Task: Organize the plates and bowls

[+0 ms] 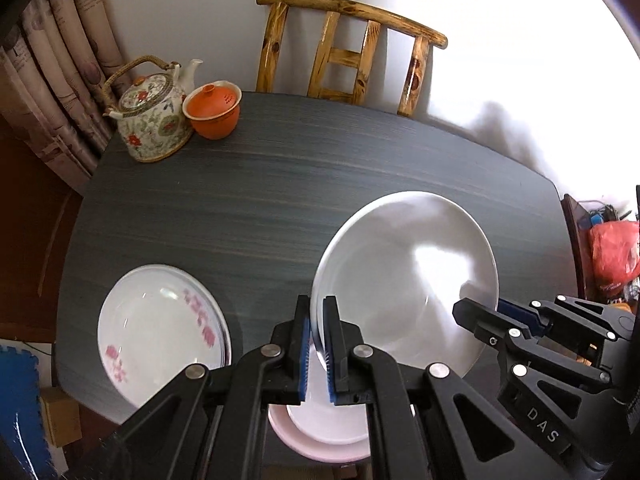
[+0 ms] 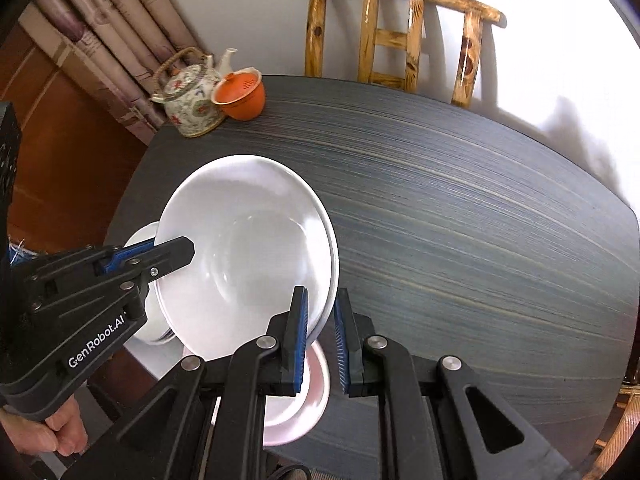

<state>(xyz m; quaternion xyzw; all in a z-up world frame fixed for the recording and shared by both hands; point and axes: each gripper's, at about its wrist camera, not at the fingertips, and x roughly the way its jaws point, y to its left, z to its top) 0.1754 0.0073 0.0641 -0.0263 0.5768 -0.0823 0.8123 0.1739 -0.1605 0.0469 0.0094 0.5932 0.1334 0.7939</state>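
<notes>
Large white plate (image 1: 404, 280): held raised and tilted above the dark table (image 1: 260, 200), over a pink bowl (image 1: 320, 436). Left gripper (image 1: 318, 344): fingers nearly closed, pinching the plate's left rim. Right gripper (image 2: 322, 340): fingers narrowly parted astride the plate's right rim; contact could not be confirmed. Floral plate (image 1: 160, 332): flat, near left. Floral teapot (image 1: 154, 116) and orange lidded cup (image 1: 212, 110): touching, far left corner. Wooden chair (image 1: 348, 60): behind the table.

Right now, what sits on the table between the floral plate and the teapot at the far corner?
Nothing: in the left wrist view only bare dark table separates the floral plate from the teapot.
</notes>
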